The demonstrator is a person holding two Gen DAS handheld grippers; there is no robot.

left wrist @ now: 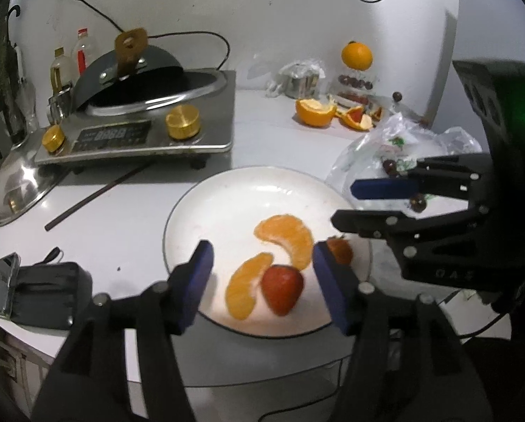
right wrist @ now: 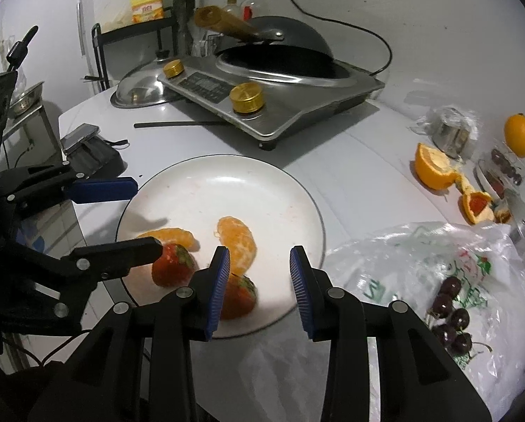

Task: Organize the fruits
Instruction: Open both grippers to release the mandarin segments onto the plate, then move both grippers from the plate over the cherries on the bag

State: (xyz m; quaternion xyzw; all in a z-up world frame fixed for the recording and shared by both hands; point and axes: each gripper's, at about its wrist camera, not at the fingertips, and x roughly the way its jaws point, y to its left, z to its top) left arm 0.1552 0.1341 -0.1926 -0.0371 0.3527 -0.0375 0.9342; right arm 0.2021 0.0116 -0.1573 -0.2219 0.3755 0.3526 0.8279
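Observation:
A white plate (left wrist: 227,197) holds two orange segments (left wrist: 287,235) and two strawberries. My left gripper (left wrist: 260,263) is open above the near strawberry (left wrist: 282,288); the second strawberry (left wrist: 339,251) peeks from behind its right finger. My right gripper (right wrist: 259,270) is open over the plate's (right wrist: 227,183) near edge, with one strawberry (right wrist: 238,299) just behind its left finger. The other strawberry (right wrist: 171,267) lies under the left gripper's lower finger (right wrist: 122,253). The right gripper also shows in the left wrist view (left wrist: 361,204), open. Dark cherries (right wrist: 452,313) lie on a plastic bag (right wrist: 420,256) at the right.
An induction cooker with a wok (left wrist: 146,105) stands behind the plate, a steel lid (left wrist: 16,183) and a chopstick (left wrist: 94,193) beside it. Orange peel (left wrist: 315,110), a whole orange (left wrist: 356,55) and a steel cup (left wrist: 301,81) sit at the back right. A phone on a black pouch (left wrist: 23,288) lies left.

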